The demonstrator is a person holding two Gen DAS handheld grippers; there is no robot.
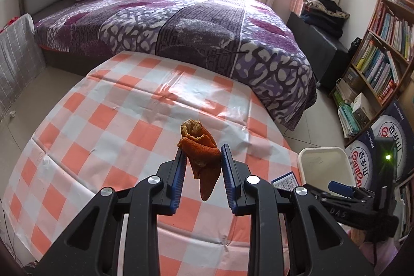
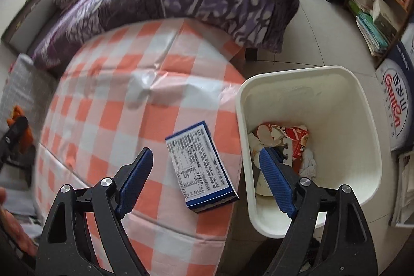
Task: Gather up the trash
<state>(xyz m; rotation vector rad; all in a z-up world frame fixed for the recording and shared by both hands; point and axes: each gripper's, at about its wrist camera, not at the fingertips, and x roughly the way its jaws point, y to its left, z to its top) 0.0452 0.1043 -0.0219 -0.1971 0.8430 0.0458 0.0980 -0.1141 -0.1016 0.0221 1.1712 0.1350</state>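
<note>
My left gripper [image 1: 202, 150] is shut on a piece of orange peel [image 1: 200, 149] and holds it above the checked table [image 1: 108, 120]; the peel hangs down between the blue pads. My right gripper [image 2: 205, 157] is open and empty, above a blue-and-white printed box [image 2: 201, 167] that lies near the table's right edge. The white trash bin [image 2: 362, 120] stands on the floor right of the table, with torn red wrappers and crumpled paper [image 2: 287, 141] inside. The bin [image 1: 323, 164] and the box [image 1: 284, 181] also show in the left wrist view, with the right gripper [image 1: 341, 189] above them.
A bed with a purple patterned blanket [image 1: 181, 25] lies beyond the table. A bookshelf [image 1: 383, 53] and a blue Ganten box [image 2: 398, 105] stand at the right. Tiled floor [image 2: 310, 38] runs between bed, bin and shelf.
</note>
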